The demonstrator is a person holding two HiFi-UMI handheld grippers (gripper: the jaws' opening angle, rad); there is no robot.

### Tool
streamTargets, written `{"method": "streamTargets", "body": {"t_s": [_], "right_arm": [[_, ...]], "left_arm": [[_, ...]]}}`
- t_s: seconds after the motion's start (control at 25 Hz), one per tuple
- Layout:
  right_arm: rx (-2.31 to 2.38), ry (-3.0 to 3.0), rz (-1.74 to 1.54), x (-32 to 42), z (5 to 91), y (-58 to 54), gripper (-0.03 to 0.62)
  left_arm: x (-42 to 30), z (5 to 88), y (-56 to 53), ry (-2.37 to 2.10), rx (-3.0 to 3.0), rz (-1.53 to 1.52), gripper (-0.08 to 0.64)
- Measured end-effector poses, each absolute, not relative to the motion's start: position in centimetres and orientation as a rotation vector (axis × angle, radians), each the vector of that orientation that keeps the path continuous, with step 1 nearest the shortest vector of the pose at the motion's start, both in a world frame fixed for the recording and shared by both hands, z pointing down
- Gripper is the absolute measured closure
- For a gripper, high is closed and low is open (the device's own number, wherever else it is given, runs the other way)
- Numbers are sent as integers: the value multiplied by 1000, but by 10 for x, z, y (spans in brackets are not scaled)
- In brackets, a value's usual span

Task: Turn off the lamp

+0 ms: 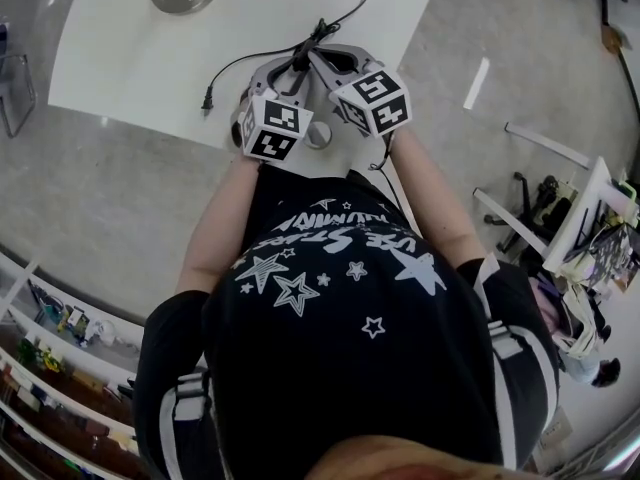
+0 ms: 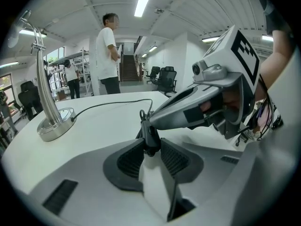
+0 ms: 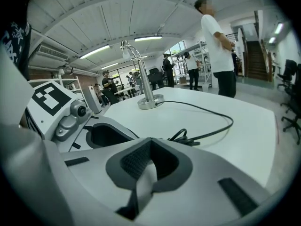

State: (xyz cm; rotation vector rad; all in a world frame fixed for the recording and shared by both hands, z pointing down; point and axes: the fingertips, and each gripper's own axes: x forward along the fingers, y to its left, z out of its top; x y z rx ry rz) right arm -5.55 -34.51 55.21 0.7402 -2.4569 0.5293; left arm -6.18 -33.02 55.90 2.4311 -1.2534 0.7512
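Black switch is pinched between the fingers of your left gripper, while those of your right gripper are pressed together just short of it.

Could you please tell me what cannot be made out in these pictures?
Lamp head: tiny in the right gripper view, cut off by the head view's top edge; lit or not, unclear.
Black piece on the cable: the right tool covers its top in the left gripper view; switch or knot, unclear.
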Motion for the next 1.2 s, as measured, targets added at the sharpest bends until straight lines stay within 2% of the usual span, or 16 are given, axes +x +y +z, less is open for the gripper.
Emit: {"method": "streamTargets", "body": {"t_s": [0.6,1.2], "right_arm": [[719,-2408,620,-54,555,-348,586],[918,-2471,752,3,517,-328,586]], "left_arm": [[-64,559,-332,-1240,2417,732,433],[-61,542,-321,-1316,2438,700,431]]}}
